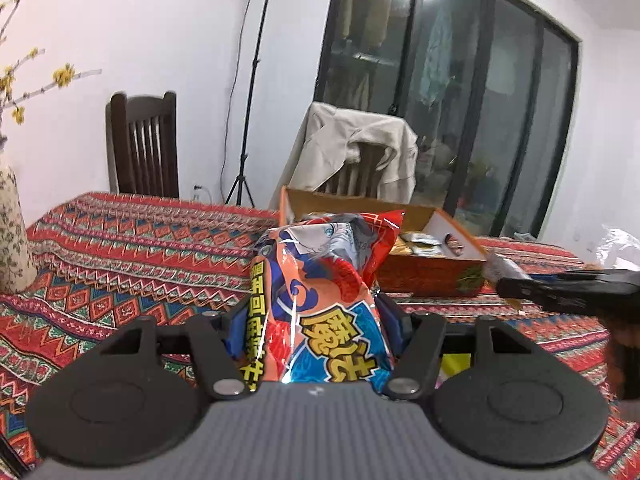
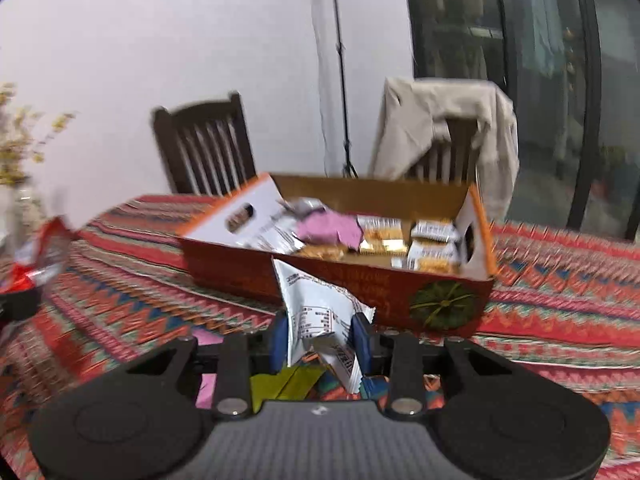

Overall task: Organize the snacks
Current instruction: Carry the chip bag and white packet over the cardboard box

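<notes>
Both grippers are loaded as I read it: my left gripper (image 1: 310,328) is clamped around the lower part of a big orange-and-blue chip bag (image 1: 324,280), held upright above the patterned tablecloth (image 1: 120,248), and my right gripper (image 2: 320,340) has its jaws pinched narrow on a white sachet (image 2: 316,308), which stands up just in front of the open cardboard box (image 2: 440,308). I judge the sorting roughly midway. The box already holds a layer of small packets: from the right wrist view I count two white-and-orange bars at its right end, one gold-wrapped piece beside them, one pink wrapper (image 2: 328,228) and a silvery one toward the left, though blur keeps me from a firm total. Still to go are the two packets I am carrying, plus what lies loose on the cloth under the right gripper: one yellow-green wrapper (image 2: 280,384), one more white packet, and a pink scrap at the left. So, one box, two held snacks, about three loose. Two chairs stand behind the table, one draped with a beige jacket (image 1: 360,148).
</notes>
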Action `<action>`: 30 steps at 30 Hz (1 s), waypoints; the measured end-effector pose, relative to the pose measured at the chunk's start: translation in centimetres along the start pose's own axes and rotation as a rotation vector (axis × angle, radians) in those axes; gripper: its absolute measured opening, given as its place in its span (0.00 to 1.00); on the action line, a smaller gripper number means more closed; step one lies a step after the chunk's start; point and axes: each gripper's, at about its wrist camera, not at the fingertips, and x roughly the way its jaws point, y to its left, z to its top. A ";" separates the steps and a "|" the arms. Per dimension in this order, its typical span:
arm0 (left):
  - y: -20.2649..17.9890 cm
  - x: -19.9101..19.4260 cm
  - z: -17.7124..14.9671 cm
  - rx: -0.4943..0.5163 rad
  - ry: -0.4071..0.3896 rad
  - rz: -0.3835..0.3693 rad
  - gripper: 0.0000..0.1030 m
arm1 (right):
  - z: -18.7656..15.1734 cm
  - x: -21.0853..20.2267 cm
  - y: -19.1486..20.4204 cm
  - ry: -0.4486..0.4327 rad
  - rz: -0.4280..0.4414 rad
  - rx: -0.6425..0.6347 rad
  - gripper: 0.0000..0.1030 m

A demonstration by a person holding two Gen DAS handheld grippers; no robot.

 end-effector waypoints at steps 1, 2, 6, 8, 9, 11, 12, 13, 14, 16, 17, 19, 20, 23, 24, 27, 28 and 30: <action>-0.5 -0.6 -0.1 0.008 -0.007 -0.006 0.62 | -0.4 -2.2 0.3 -0.020 -0.002 -0.017 0.32; -1.1 -1.3 -0.1 0.015 -0.012 -0.012 0.62 | -0.8 -4.1 0.6 -0.038 -0.005 -0.029 0.32; -3.6 -4.2 0.1 0.042 -0.044 -0.064 0.62 | -1.9 -10.7 1.2 -0.091 -0.029 -0.061 0.32; -4.9 -5.6 0.3 0.069 -0.067 -0.089 0.62 | -2.1 -13.7 1.1 -0.120 -0.031 -0.062 0.32; -5.4 -6.2 0.5 0.079 -0.078 -0.099 0.62 | -2.0 -15.0 1.0 -0.134 -0.034 -0.061 0.32; -6.1 -7.0 0.9 0.084 -0.092 -0.123 0.62 | -1.8 -17.1 0.8 -0.160 -0.041 -0.066 0.32; -6.3 -7.1 1.1 0.084 -0.092 -0.132 0.62 | -1.6 -18.0 0.6 -0.172 -0.043 -0.064 0.32; -6.6 -6.9 1.5 0.085 -0.088 -0.141 0.62 | -1.4 -18.8 0.4 -0.182 -0.045 -0.062 0.32; -6.7 -6.7 1.9 0.085 -0.082 -0.146 0.62 | -1.1 -19.1 0.2 -0.188 -0.044 -0.061 0.32; -6.9 -6.0 3.3 0.090 -0.074 -0.154 0.62 | -0.3 -19.6 -0.2 -0.200 -0.040 -0.062 0.32; -7.0 -5.4 4.2 0.092 -0.069 -0.162 0.62 | 0.2 -19.7 -0.4 -0.203 -0.033 -0.065 0.32; -7.0 -4.0 6.3 0.100 -0.058 -0.175 0.62 | 1.8 -19.4 -1.0 -0.209 -0.014 -0.072 0.32; -7.0 -3.0 7.5 0.099 -0.050 -0.181 0.62 | 2.6 -19.0 -1.3 -0.210 -0.006 -0.076 0.32; -6.7 1.0 11.3 0.084 -0.008 -0.200 0.62 | 6.2 -16.8 -2.5 -0.203 0.033 -0.074 0.32; -6.6 2.7 12.4 0.067 0.014 -0.211 0.62 | 7.4 -15.8 -2.8 -0.192 0.043 -0.074 0.32; -6.8 8.6 15.3 0.012 0.079 -0.216 0.62 | 11.4 -11.3 -4.0 -0.138 0.084 -0.055 0.32; -6.9 10.4 15.8 0.005 0.094 -0.210 0.62 | 12.7 -9.2 -4.5 -0.111 0.093 -0.041 0.32; -7.2 14.6 16.5 -0.027 0.134 -0.191 0.62 | 14.5 -5.0 -5.4 -0.053 0.106 -0.013 0.32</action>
